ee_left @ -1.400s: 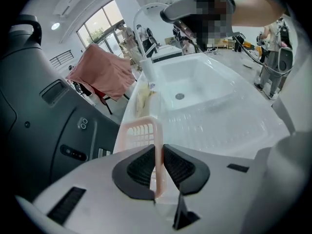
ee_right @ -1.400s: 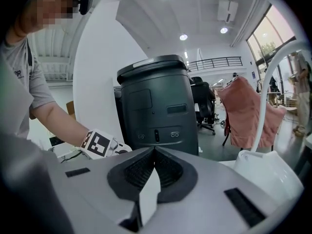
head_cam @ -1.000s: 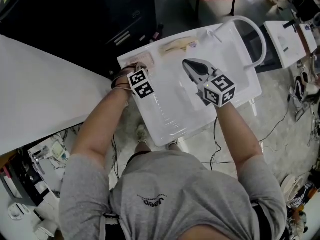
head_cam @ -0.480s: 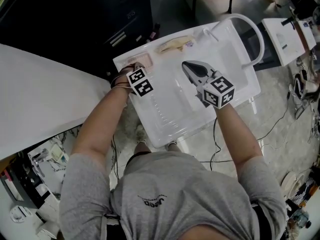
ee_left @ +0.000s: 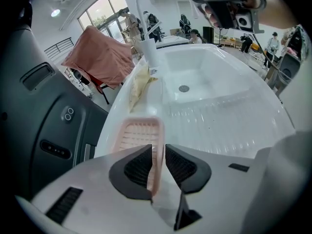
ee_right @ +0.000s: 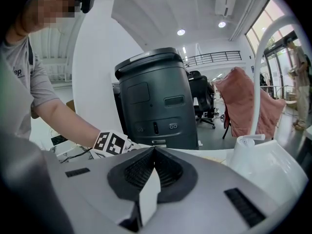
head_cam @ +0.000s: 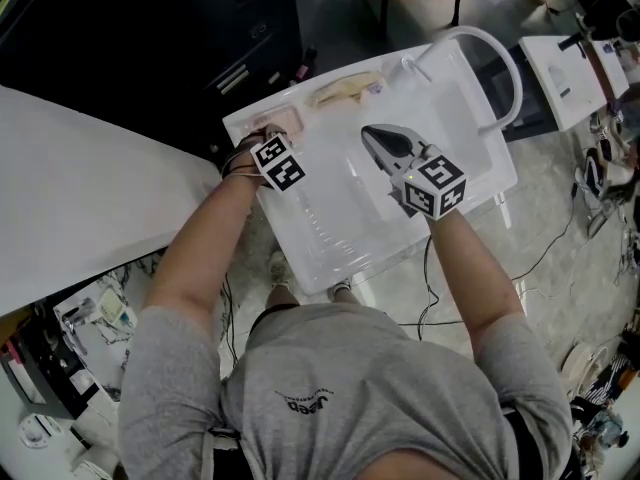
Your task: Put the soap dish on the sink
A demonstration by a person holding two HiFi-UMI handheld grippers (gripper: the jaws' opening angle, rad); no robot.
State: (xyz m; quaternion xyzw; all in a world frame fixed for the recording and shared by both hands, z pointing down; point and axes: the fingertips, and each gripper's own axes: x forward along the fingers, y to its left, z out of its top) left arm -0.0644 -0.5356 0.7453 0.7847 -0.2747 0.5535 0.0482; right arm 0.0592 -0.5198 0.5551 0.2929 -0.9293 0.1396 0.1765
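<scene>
Soap dish (ee_left: 139, 135), pink and ribbed, is seen lying flat on the sink (ee_left: 204, 77) at its far left corner, just beside the left edge. In the head view the dish (head_cam: 283, 120) is partly covered by the left gripper (head_cam: 270, 136), which is pointed steeply down at it. In the left gripper view the left gripper (ee_left: 157, 150) is set astride the dish's right wall: one dark pad is placed inside the dish and the other outside it, and the jaws are being opened, with a thin gap shown beside the wall, so the dish is no longer pinched.

A yellowish cloth (ee_left: 139, 84) is laid along the far edge, between the dish and the faucet (ee_left: 146, 38). The basin is found toward the far right corner, and the ridged drainboard runs along the near side.

The right gripper (head_cam: 372, 133) is held over the middle of the sink (head_cam: 330, 218), apart from the dish. In the right gripper view its jaws (ee_right: 153, 152) are pressed together with nothing between them.

A dark machine (ee_right: 153, 96) is seen beyond the far edge, and a pink cloth (ee_right: 243, 106) is draped over a chair behind the faucet (ee_right: 258, 57)
</scene>
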